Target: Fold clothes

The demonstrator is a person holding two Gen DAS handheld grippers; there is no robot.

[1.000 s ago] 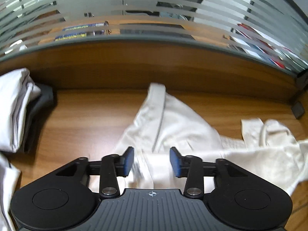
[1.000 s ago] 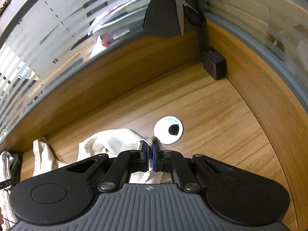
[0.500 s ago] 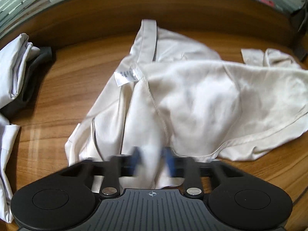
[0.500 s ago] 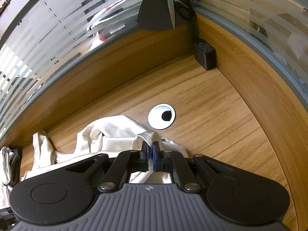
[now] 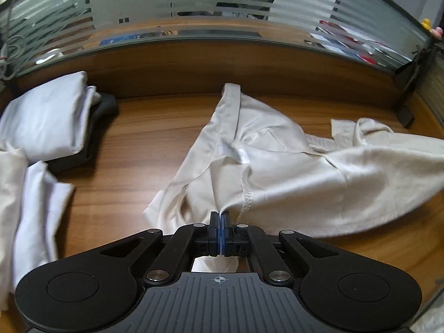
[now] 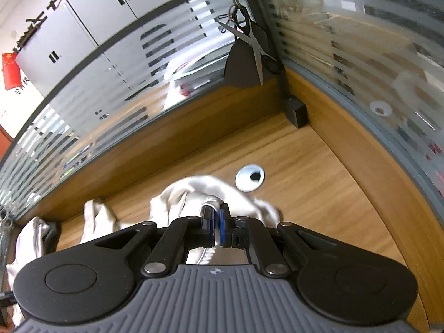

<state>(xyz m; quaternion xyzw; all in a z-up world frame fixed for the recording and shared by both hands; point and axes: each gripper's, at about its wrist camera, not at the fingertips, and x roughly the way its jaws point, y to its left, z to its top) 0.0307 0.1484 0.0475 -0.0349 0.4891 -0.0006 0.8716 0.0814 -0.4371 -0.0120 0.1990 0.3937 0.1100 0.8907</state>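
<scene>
A cream garment (image 5: 277,172) lies crumpled across the wooden desk (image 5: 155,138), with a white label near its middle. My left gripper (image 5: 219,219) is shut on a seamed edge of it at the near side and holds that edge up. In the right wrist view the same garment (image 6: 194,191) bunches around my right gripper (image 6: 216,213), which is shut on a fold of it, lifted above the desk (image 6: 305,166). The cloth between the two grippers hangs slack.
A stack of folded white and dark clothes (image 5: 50,122) sits at the far left, with loose white cloth (image 5: 36,211) in front of it. A white cable grommet (image 6: 249,178) lies beyond the right gripper. Wood and striped glass partitions (image 5: 222,22) bound the desk; scissors (image 6: 254,41) hang in the corner.
My left gripper went from open over the garment to shut on its edge and lifted it. My right gripper stayed shut on the cloth and rose, tilting upward.
</scene>
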